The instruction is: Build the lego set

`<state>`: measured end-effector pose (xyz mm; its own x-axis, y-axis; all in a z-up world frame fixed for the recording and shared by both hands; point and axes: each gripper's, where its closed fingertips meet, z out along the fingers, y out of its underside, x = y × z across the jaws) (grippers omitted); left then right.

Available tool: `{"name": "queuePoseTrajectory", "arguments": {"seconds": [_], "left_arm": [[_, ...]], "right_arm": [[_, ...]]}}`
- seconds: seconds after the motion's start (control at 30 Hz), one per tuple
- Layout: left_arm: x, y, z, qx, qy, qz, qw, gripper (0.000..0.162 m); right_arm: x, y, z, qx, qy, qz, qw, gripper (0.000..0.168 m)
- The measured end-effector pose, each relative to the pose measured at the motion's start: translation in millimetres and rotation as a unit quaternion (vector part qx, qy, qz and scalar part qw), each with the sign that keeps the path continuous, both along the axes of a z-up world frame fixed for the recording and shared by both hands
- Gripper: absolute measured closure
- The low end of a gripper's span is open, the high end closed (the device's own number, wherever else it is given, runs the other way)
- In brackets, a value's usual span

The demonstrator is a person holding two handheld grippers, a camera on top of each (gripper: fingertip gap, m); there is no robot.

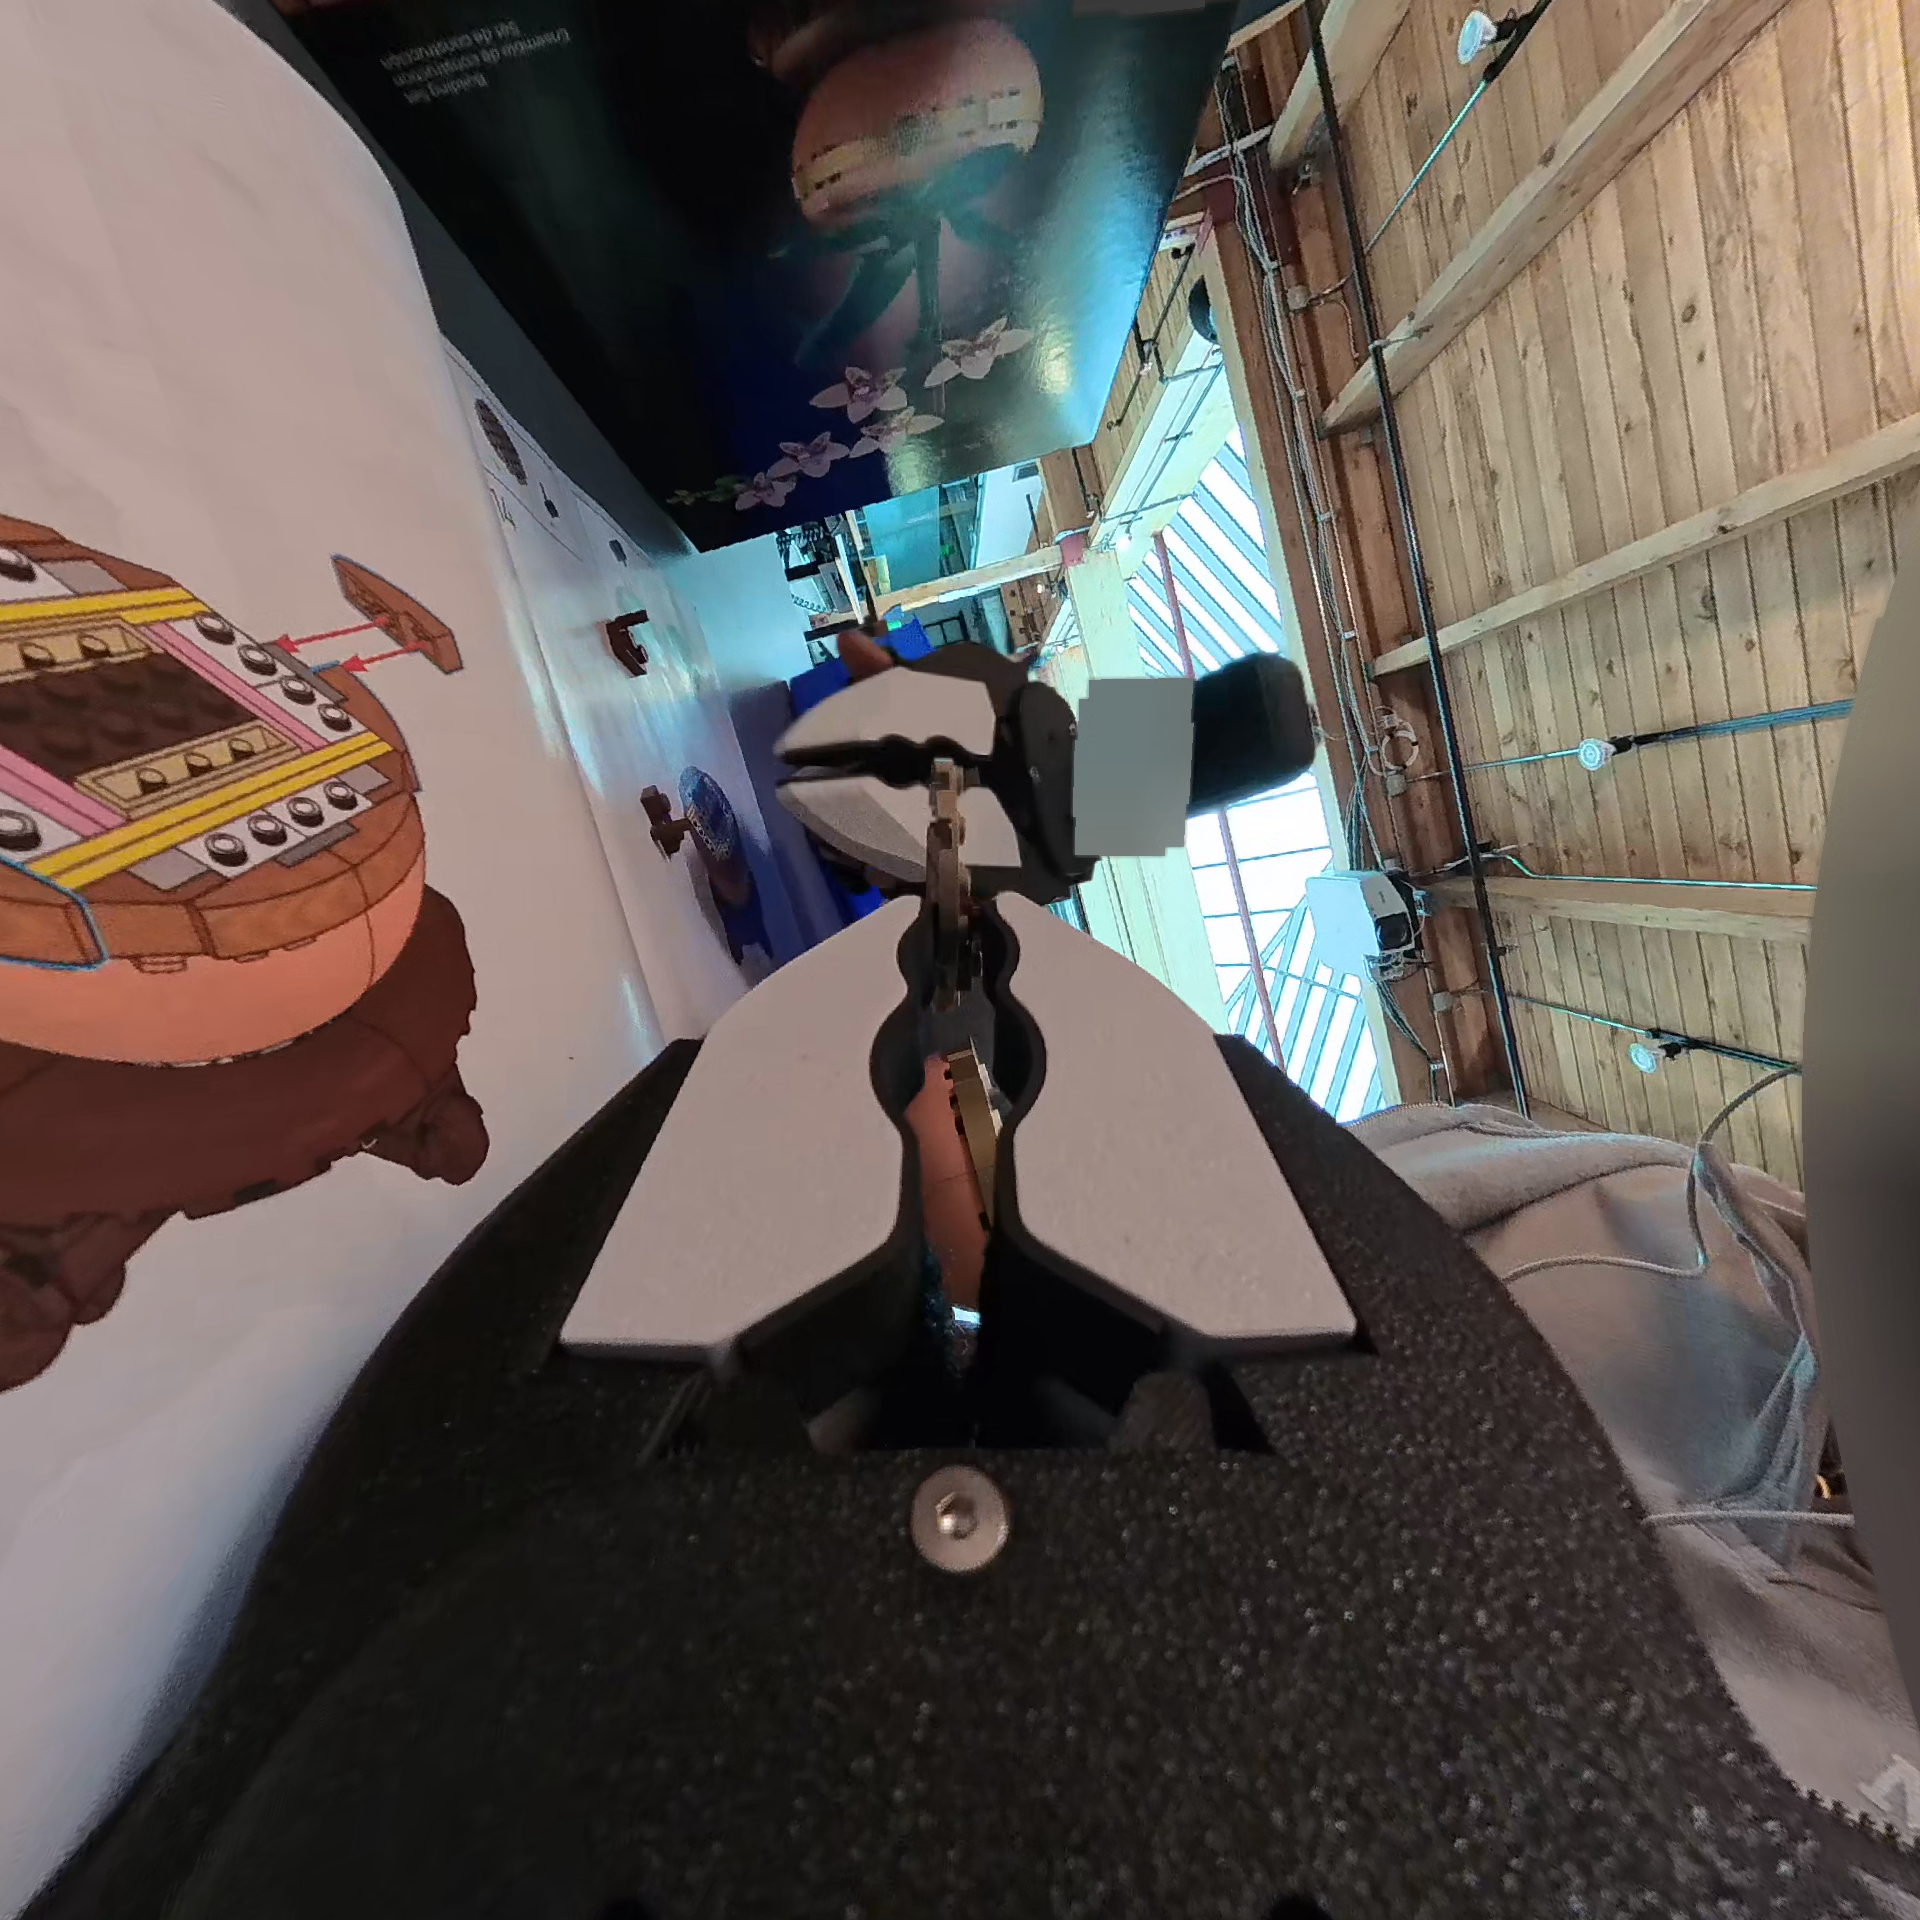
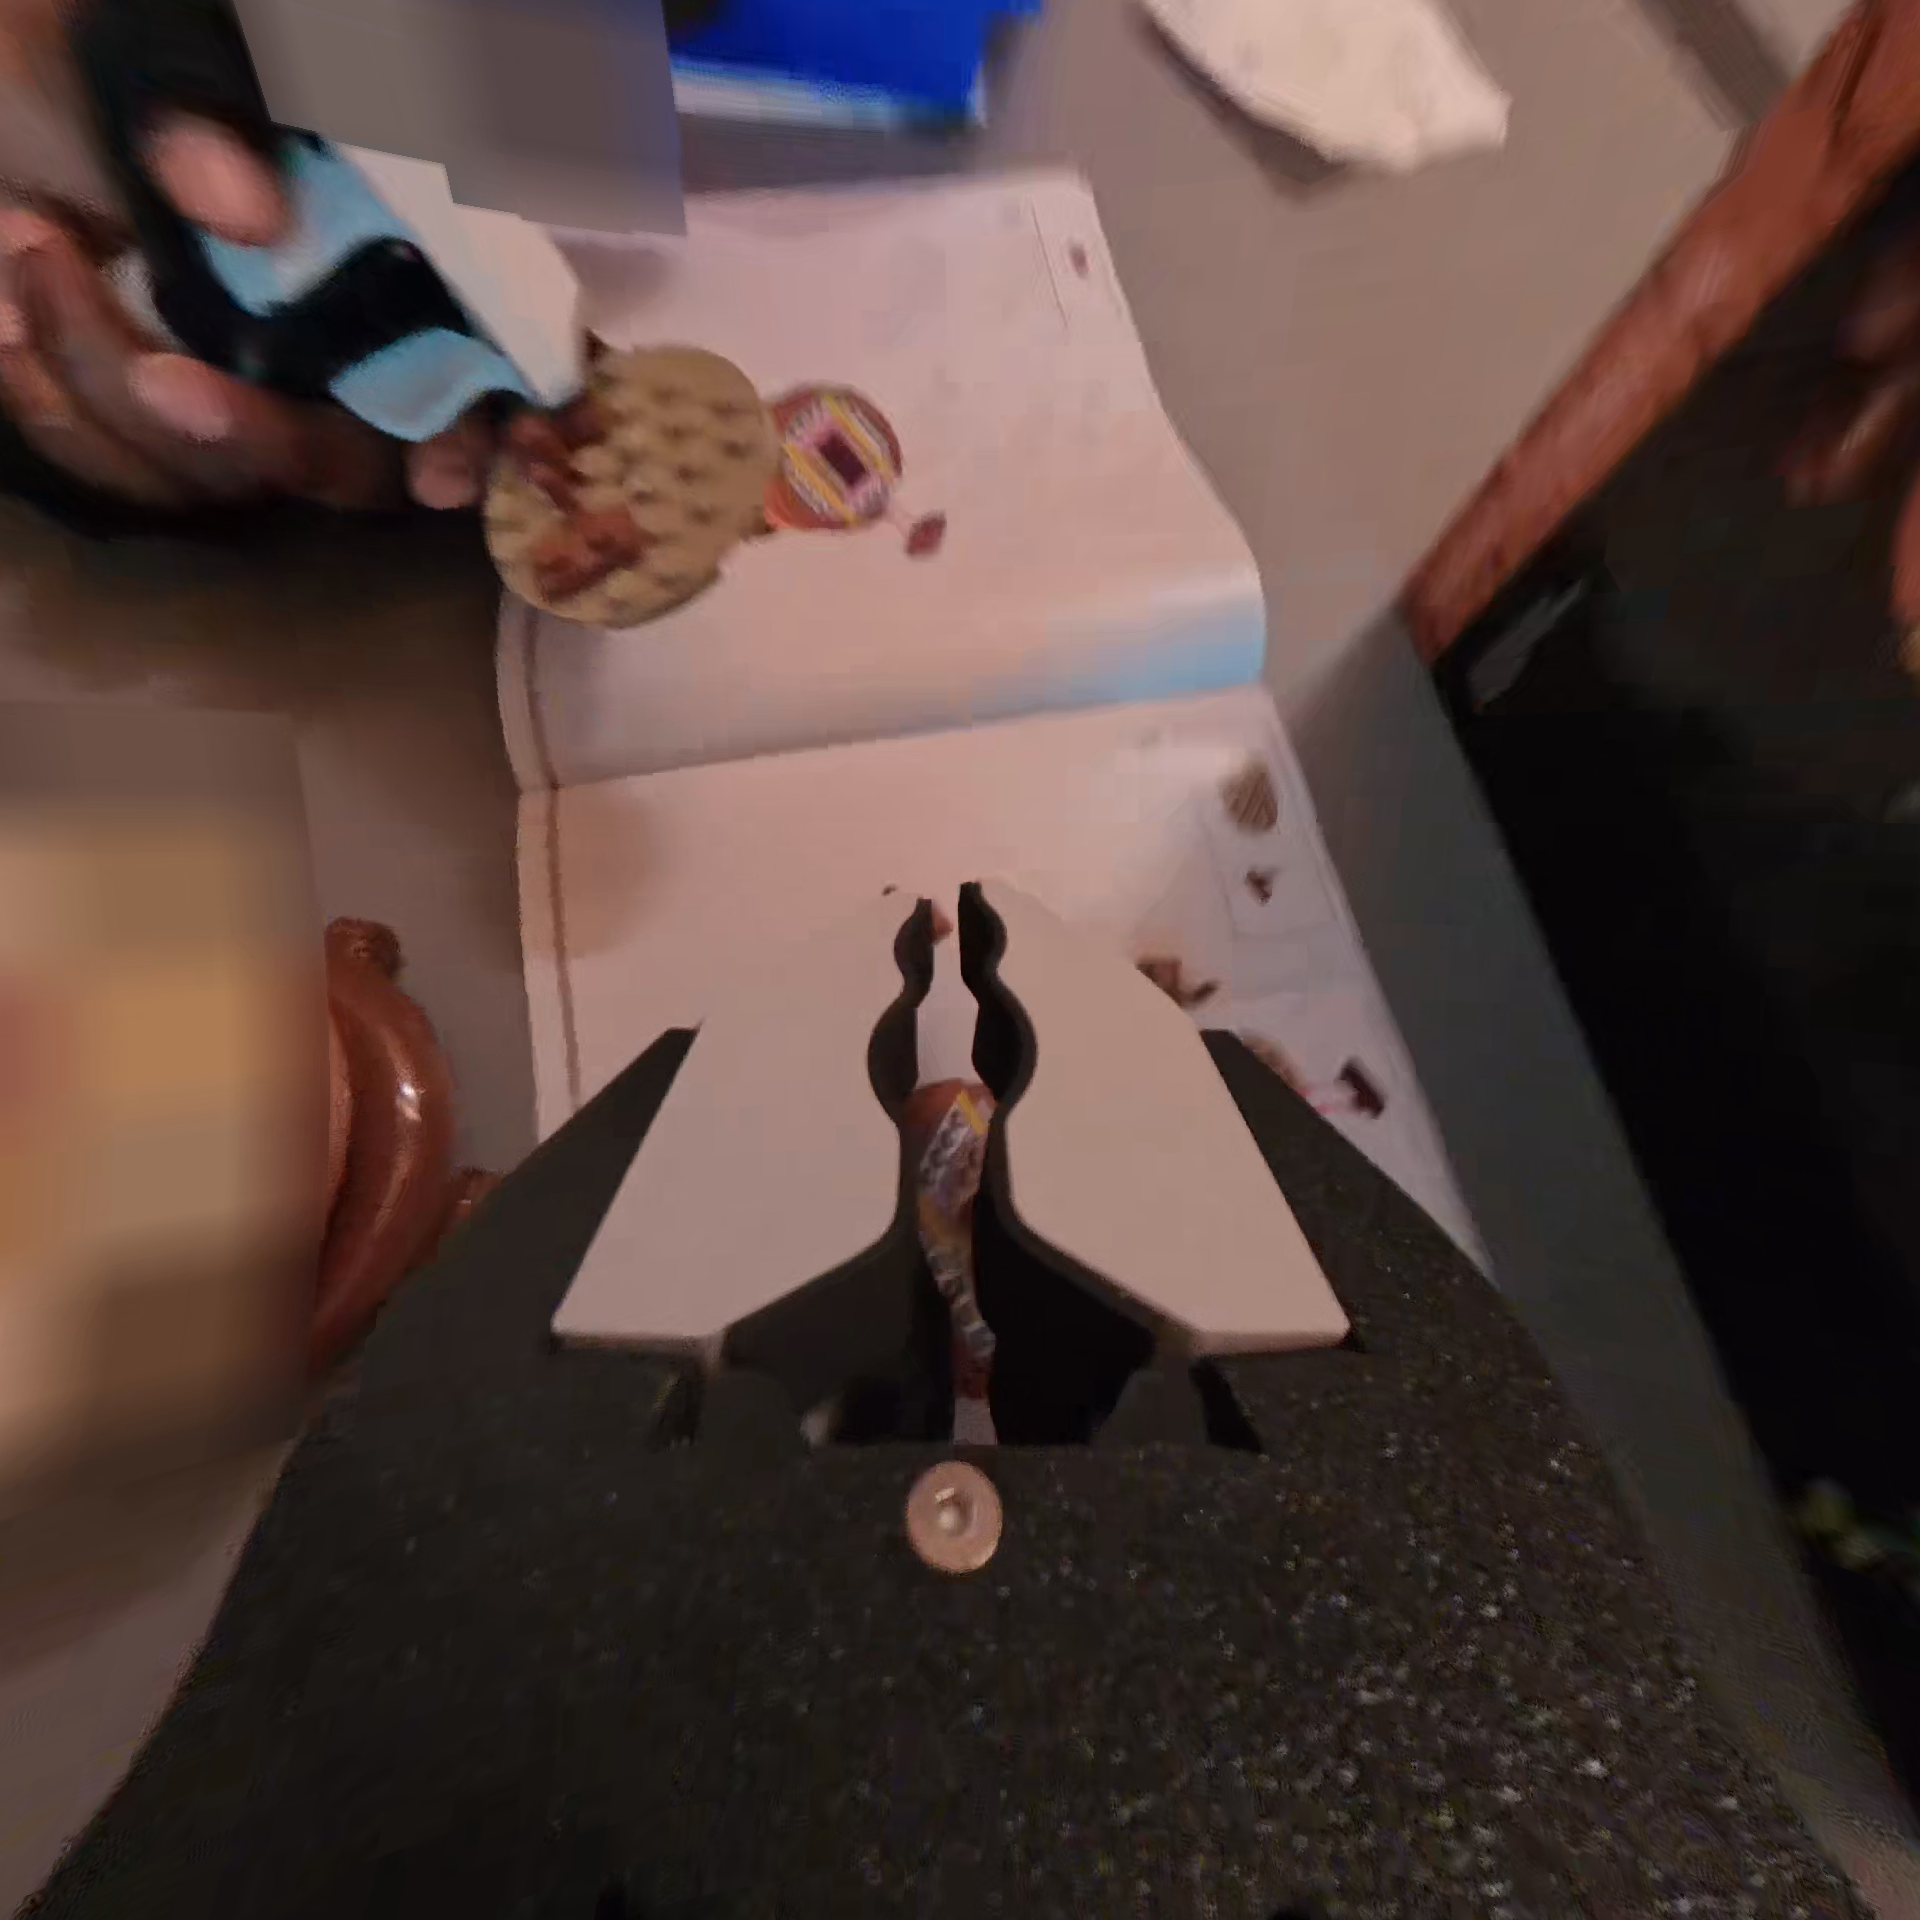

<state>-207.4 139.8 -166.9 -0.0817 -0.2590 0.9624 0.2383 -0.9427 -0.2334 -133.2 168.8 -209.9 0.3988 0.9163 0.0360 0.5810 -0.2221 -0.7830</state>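
Left gripper (image 1: 951, 935): fingers pinched on edge of round tan-and-brown studded lego disc (image 1: 954, 914), held edge-on above open white instruction booklet (image 1: 260, 364).

Right gripper (image 2: 940, 914): fingers near-closed; blur hides any contents, cannot tell.

Advice: keep disc clamped firm, present studded face squarely, match orientation to booklet diagram before pressing.

Count: two grippers, one disc, one booklet, one dark box (image 1: 831, 208).

Counts: two grippers, left gripper (image 1: 954, 914) and right gripper (image 1: 831, 764), one ahead of the other. One round tan lego assembly (image 2: 632, 486), clamped in the left one. One open instruction booklet (image 2: 883, 665) under both. One dark set box (image 1: 790, 208), far side of the booklet. Two small brown loose pieces (image 1: 628, 641) (image 1: 663, 821) ahead on the page. One brown rounded part (image 2: 384, 1132), left of the right gripper.
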Motion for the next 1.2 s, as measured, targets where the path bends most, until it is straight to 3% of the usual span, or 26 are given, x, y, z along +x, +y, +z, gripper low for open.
{"name": "queuePoseTrajectory", "arguments": {"seconds": [0.1, 0.33, 0.47, 0.63, 0.73, 1.2], "left_arm": [[-1, 1, 0, 0.003, 0.001, 0.006, 1.0, 0.155], [0, 0, -1, 0.006, 0.008, 0.007, 1.0, 0.155], [2, -1, -2, 0.004, 0.012, 0.002, 1.0, 0.155], [4, -4, -3, 0.006, 0.017, -0.011, 1.0, 0.155], [5, -4, -3, 0.005, 0.017, -0.013, 1.0, 0.155], [8, -7, -7, -0.002, 0.027, -0.03, 0.999, 0.155]], "right_arm": [[-7, -9, -9, -0.078, 0.0, -0.046, 0.996, 0.159], [-14, -6, -23, -0.113, -0.026, -0.077, 0.99, 0.158], [-15, -11, -25, -0.101, -0.038, -0.03, 0.994, 0.166], [-8, -29, -21, -0.027, -0.075, 0.136, 0.988, 0.166], [-1, -34, -19, -0.001, -0.103, 0.192, 0.976, 0.166], [10, -48, -20, 0.017, -0.071, 0.169, 0.983, 0.165]]}}
